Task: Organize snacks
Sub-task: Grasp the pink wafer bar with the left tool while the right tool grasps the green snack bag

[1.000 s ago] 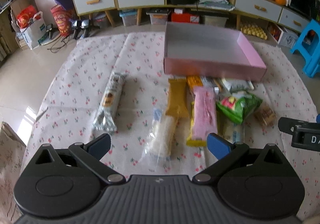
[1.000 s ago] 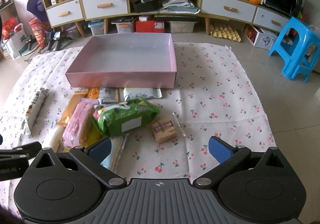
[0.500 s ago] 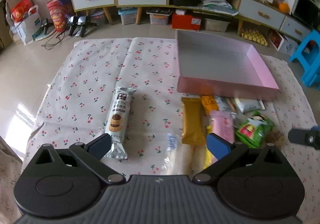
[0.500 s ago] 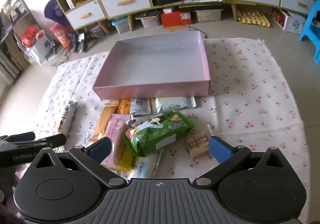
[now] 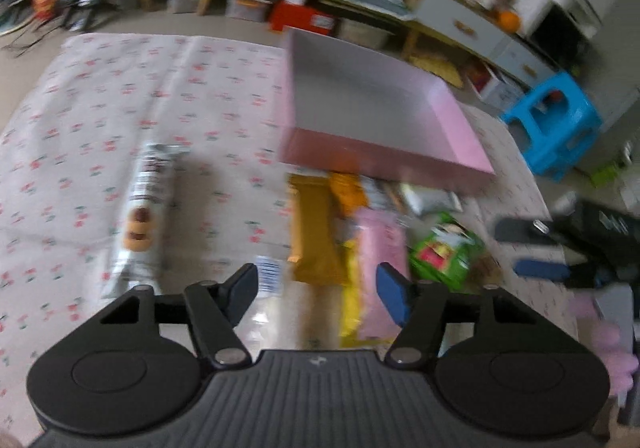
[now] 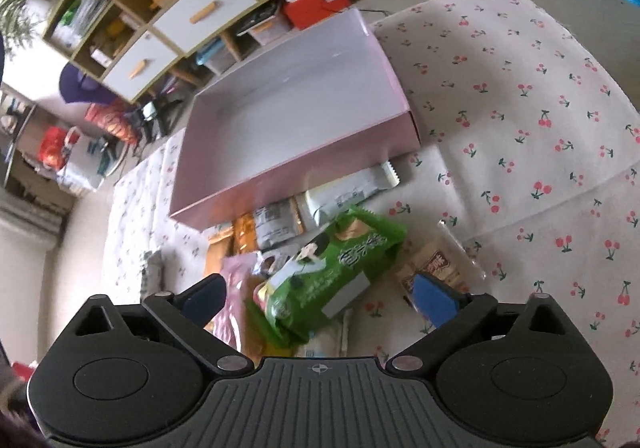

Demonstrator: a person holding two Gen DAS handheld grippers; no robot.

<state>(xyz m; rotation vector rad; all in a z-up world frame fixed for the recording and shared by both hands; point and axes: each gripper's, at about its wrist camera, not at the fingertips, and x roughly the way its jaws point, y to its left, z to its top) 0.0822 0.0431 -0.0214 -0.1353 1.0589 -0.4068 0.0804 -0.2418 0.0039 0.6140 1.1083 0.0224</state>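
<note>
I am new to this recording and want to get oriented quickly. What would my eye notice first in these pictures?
First, the large empty pink box on the cherry-print cloth, at its far side. Just in front of the box lies a crowded pile of snack packets, where the bright green packet stands out most. Away from the pile, to its left in the left wrist view, one silver biscuit packet lies alone.

Left hand-held gripper (image 5: 316, 290) narrower and lower over the snacks (image 5: 316, 232); right hand-held gripper (image 6: 320, 300) rolled, nearer green packet (image 6: 332, 272).
</note>
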